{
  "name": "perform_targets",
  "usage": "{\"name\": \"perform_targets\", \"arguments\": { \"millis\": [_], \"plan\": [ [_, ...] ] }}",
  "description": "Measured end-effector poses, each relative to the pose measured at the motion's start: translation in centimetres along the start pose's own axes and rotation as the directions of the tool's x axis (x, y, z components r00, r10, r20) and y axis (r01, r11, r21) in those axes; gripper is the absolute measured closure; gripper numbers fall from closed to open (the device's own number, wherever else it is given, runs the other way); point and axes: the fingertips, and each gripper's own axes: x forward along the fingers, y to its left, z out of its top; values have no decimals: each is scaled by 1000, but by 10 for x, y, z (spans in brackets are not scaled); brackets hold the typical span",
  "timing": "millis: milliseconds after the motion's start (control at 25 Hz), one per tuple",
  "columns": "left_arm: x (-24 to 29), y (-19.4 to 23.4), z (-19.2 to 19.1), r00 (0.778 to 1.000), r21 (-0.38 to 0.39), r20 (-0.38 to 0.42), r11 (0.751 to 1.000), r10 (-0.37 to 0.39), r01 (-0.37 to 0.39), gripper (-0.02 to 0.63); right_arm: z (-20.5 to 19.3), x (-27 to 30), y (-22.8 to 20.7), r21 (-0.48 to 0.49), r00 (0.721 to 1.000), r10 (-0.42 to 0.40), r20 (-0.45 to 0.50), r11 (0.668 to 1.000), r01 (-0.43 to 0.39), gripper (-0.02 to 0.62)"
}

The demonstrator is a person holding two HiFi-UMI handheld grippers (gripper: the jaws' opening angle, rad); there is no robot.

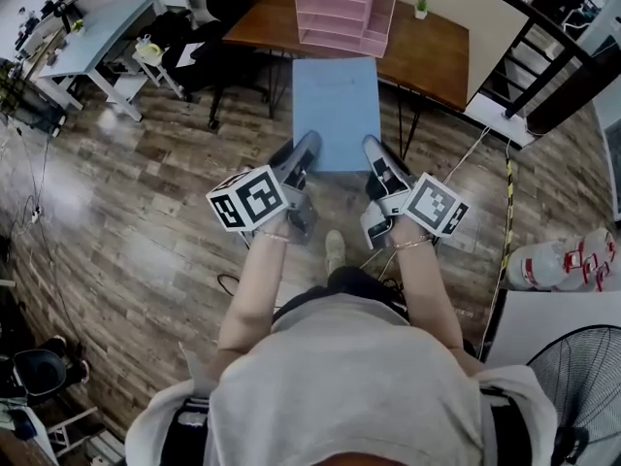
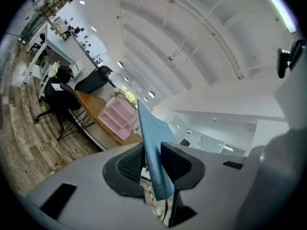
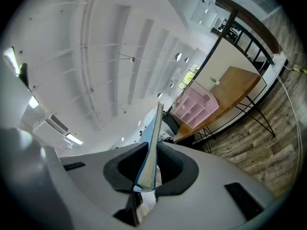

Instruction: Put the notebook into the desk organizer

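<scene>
A light blue notebook (image 1: 336,112) is held up in the air in front of the person, flat side toward the head camera. My left gripper (image 1: 296,165) is shut on its lower left corner, and my right gripper (image 1: 378,166) is shut on its lower right corner. In the left gripper view the notebook (image 2: 152,150) stands edge-on between the dark pads (image 2: 130,164). The right gripper view shows the notebook (image 3: 152,145) the same way between that gripper's pads (image 3: 170,164). The pink desk organizer (image 1: 340,10) stands on the brown desk (image 1: 427,51) beyond the notebook, also as the organizer (image 2: 121,119) and organizer (image 3: 199,107).
A small potted plant (image 1: 421,7) stands on the desk right of the organizer. A black office chair (image 1: 209,51) sits left of the desk. A black stair railing (image 1: 543,37) runs at the right. White tables (image 1: 97,42) stand far left. A fan (image 1: 577,386) is at bottom right.
</scene>
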Motion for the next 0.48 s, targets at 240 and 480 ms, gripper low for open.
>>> {"name": "perform_targets", "arguments": {
  "millis": [240, 480],
  "plan": [
    [62, 25, 36, 1000, 7, 7, 1000, 14, -14, 503, 40, 59, -27, 12, 1000, 26, -7, 1000, -26, 540],
    [121, 46, 69, 999, 21, 30, 1000, 20, -21, 505, 80, 115, -55, 12, 998, 59, -8, 998, -59, 540]
  ]
}}
